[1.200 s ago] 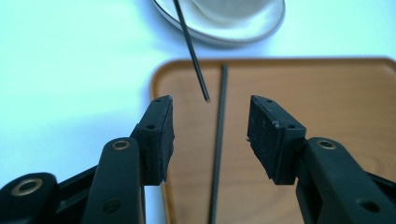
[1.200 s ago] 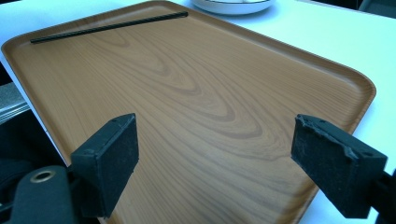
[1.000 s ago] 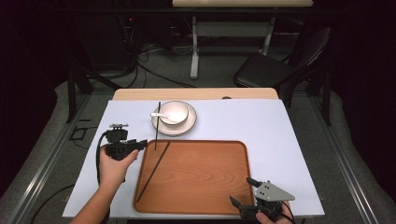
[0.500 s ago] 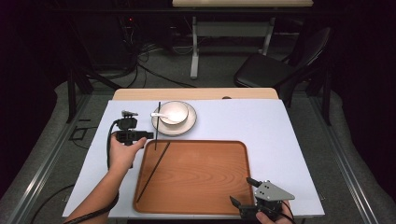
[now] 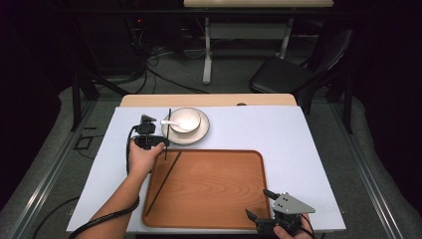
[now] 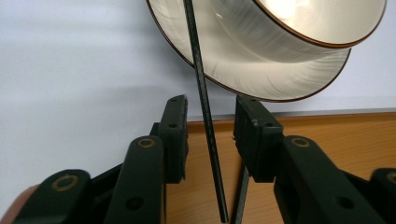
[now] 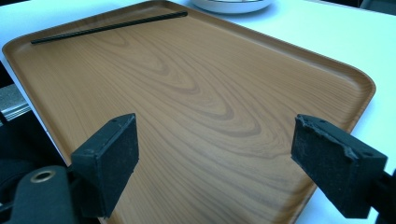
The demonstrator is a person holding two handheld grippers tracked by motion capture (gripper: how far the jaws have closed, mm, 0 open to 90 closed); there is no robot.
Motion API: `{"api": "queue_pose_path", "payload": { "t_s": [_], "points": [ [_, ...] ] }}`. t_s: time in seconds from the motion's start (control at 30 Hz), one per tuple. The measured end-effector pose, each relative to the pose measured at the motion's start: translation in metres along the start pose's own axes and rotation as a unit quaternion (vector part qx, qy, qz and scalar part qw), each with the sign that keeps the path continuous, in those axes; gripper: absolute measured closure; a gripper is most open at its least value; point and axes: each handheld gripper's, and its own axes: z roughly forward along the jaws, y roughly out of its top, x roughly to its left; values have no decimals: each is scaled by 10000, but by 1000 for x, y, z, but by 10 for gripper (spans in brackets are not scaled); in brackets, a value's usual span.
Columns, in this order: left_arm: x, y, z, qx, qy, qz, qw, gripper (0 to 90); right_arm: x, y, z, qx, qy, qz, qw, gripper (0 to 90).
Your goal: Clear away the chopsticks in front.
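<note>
At frame centre a wooden tray [image 5: 214, 189] already carries one chopstick [image 5: 161, 184], while the left gripper [image 5: 161, 143], jaws closing but not yet clamped, should squeeze squarely on the second chopstick [image 6: 205, 121] by the plate [image 5: 199, 133].

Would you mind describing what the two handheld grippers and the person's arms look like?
Both grippers are black with blocky black jaw pads and brass-coloured pivot rivets. The left gripper trails a black cable that loops back along the bare, sleeveless forearm. The right gripper carries a grey three-cornered plate with small dark holes on top.
</note>
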Motion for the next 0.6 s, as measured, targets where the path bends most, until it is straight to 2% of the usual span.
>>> {"api": "queue_pose_path", "payload": {
  "t_s": [0.2,0.47,0.6],
  "points": [
    [-2,1,13,95,45,-31,9999,687,0,0,-1,-19,18,7,10000,147],
    [-2,4,19,157,115,-92,9998,732,0,0,-1,-22,29,7,10000,147],
    [-4,5,20,217,174,-112,9996,790,0,0,-1,-17,37,5,10000,147]
  ]
}}
